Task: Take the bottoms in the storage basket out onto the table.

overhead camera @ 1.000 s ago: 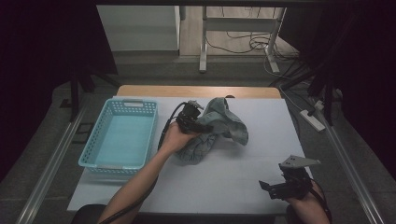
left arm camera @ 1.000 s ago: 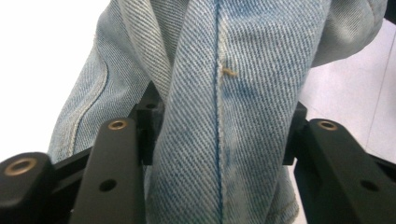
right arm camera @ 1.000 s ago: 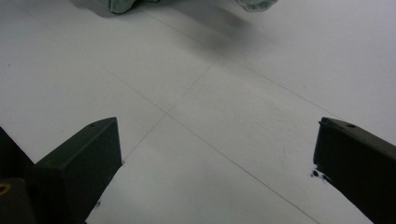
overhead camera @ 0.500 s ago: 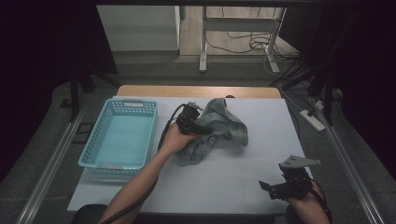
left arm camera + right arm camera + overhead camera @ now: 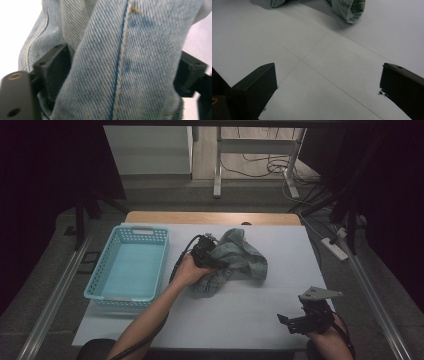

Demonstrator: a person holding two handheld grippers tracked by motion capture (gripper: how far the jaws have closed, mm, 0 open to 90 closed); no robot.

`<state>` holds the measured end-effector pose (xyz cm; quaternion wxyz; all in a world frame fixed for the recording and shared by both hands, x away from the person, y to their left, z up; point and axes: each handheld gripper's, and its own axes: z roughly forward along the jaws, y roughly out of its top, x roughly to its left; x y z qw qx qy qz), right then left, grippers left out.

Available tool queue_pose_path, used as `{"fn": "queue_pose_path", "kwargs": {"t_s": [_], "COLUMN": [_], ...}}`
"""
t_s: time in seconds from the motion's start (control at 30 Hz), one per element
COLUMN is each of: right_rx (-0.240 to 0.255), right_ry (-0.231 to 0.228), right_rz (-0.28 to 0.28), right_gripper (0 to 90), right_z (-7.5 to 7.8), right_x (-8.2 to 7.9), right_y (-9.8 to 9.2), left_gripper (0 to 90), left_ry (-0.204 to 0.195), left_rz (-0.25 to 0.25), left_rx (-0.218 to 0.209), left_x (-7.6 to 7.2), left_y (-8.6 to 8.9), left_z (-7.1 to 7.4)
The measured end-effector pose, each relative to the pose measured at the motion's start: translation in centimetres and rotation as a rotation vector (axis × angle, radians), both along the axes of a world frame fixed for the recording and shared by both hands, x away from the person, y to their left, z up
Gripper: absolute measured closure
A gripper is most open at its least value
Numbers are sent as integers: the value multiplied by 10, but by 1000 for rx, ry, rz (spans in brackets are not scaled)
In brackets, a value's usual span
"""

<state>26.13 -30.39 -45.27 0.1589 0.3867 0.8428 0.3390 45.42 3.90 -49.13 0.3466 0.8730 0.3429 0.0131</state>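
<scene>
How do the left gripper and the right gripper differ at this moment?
The left gripper sits at the denim garment, a fold of it between its jaws, which have just been opening; the right gripper has only bare table between its jaws. The left is mid-table; the right is near the front edge. Both stand wide.

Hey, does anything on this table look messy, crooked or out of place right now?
The denim garment lies crumpled in a heap mid-table beside the light-blue basket, not flat or folded. The left gripper has just been opening, denim between its fingers. Nothing looks spilled or damaged.
</scene>
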Motion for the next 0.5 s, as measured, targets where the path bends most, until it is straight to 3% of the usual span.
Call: {"fn": "queue_pose_path", "kwargs": {"t_s": [0.33,0.5], "right_rx": [-14,-14], "right_ry": [1,1], "right_rz": [7,8], "right_gripper": [12,12], "right_z": [0,0], "right_x": [0,0], "right_y": [1,1], "left_gripper": [41,2], "left_ry": [5,3], "left_rz": [19,3], "left_rx": [-7,-22], "left_x": [0,-1], "left_y": [-1,0], "left_z": [-3,-3]}}
